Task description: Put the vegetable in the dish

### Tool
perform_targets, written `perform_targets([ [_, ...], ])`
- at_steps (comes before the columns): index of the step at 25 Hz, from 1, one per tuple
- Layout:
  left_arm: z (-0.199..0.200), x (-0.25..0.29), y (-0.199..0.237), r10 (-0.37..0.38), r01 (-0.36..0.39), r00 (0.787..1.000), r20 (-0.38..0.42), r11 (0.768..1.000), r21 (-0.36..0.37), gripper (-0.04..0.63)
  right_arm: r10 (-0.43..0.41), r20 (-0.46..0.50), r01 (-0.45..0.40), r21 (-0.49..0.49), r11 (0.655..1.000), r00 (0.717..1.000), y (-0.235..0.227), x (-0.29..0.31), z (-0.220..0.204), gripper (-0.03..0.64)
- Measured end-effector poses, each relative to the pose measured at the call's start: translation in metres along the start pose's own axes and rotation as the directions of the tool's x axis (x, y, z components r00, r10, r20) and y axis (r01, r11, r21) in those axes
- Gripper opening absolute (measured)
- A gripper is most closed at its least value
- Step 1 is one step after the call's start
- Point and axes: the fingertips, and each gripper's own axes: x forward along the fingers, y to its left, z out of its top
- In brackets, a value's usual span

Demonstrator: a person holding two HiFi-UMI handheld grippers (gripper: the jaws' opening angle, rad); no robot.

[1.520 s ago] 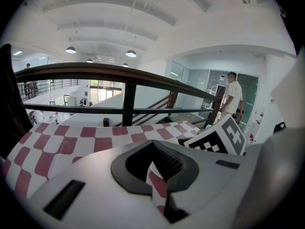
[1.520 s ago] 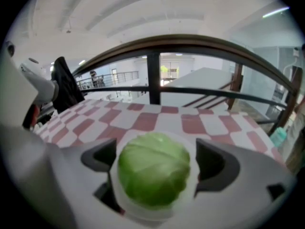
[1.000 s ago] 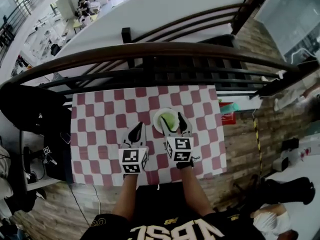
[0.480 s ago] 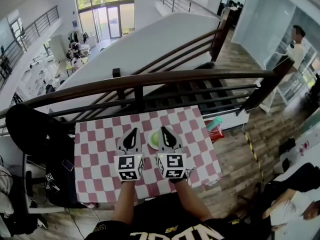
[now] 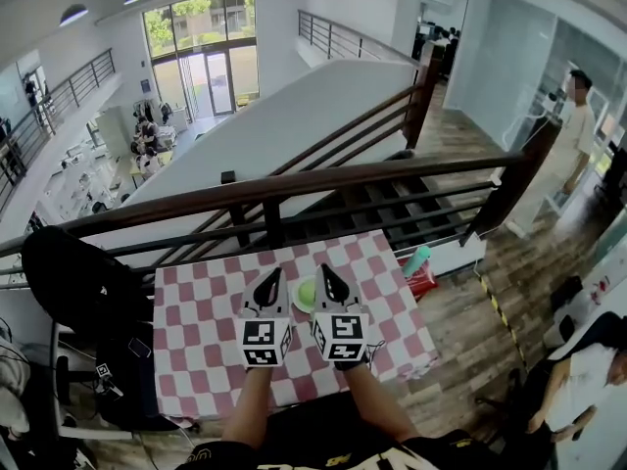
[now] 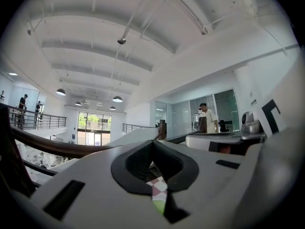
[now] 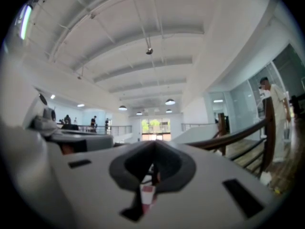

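A green vegetable lies in a small white dish on the table with a pink-and-white checked cloth. Both grippers hover above the table's near half, side by side, with the dish showing between them. My left gripper is shut and empty, its tips meeting in the left gripper view; a sliver of checked cloth and green shows below them. My right gripper is shut too, holding nothing, and points up at the hall in the right gripper view.
A dark wooden railing runs just beyond the table, with stairs behind it. A black chair stands to the left. Red and teal items sit off the table's right edge. A person stands at the far right.
The right gripper was open at the dish around the vegetable; it has since shut empty and drawn back beside the left one. The head view has tilted up toward the hall.
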Motion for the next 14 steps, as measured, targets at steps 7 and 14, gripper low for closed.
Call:
perform_targets([
  [7, 0.002, 0.001, -0.003, -0.003, 0.003, 1.0, 0.008, 1.0, 0.006, 0.018, 0.003, 0.008, -0.003, 0.012, 1.0, 1.0, -0.003, -0.001, 0.002, 0.017],
  [14, 0.0, 0.013, -0.001, 0.001, -0.001, 1.0, 0.005, 1.0, -0.006, 0.018, -0.006, -0.001, 0.006, 0.018, 1.0, 1.0, -0.015, 0.009, 0.0, 0.017],
])
